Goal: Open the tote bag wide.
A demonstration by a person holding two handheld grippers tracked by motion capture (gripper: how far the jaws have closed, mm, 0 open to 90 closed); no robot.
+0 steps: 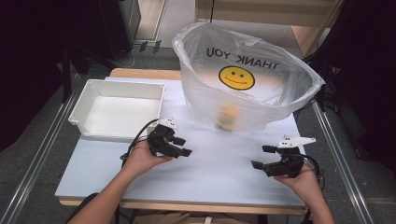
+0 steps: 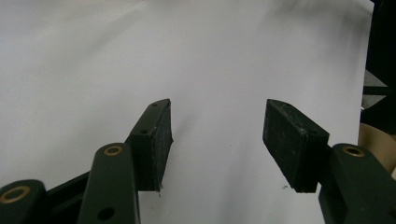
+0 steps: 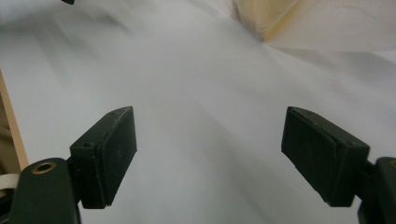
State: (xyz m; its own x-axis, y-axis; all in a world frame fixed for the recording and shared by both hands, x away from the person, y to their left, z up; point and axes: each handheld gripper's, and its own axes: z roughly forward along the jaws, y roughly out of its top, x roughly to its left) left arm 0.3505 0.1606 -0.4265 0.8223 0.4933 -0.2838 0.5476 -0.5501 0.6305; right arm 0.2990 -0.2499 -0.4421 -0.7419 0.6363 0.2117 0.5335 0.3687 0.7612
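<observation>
A clear plastic bag (image 1: 261, 100) printed with a yellow smiley and "THANK YOU" stands open at the back middle of the white table (image 1: 219, 172). A yellowish item (image 1: 227, 117) shows blurred through its front wall. My left gripper (image 1: 183, 146) hovers low over the table left of centre, open, nothing between its pads (image 2: 156, 140). My right gripper (image 1: 262, 157) is held near the front right, jaws wide apart and empty, pads (image 3: 109, 151) over bare white surface. The bag's lower edge (image 3: 299, 23) shows at the top of the right gripper view.
An empty white plastic bin (image 1: 116, 108) sits at the back left of the table. The table's wooden front edge (image 1: 187, 205) runs below the hands. Metal rails flank both sides. Dark curtains and cables lie beyond the far edge.
</observation>
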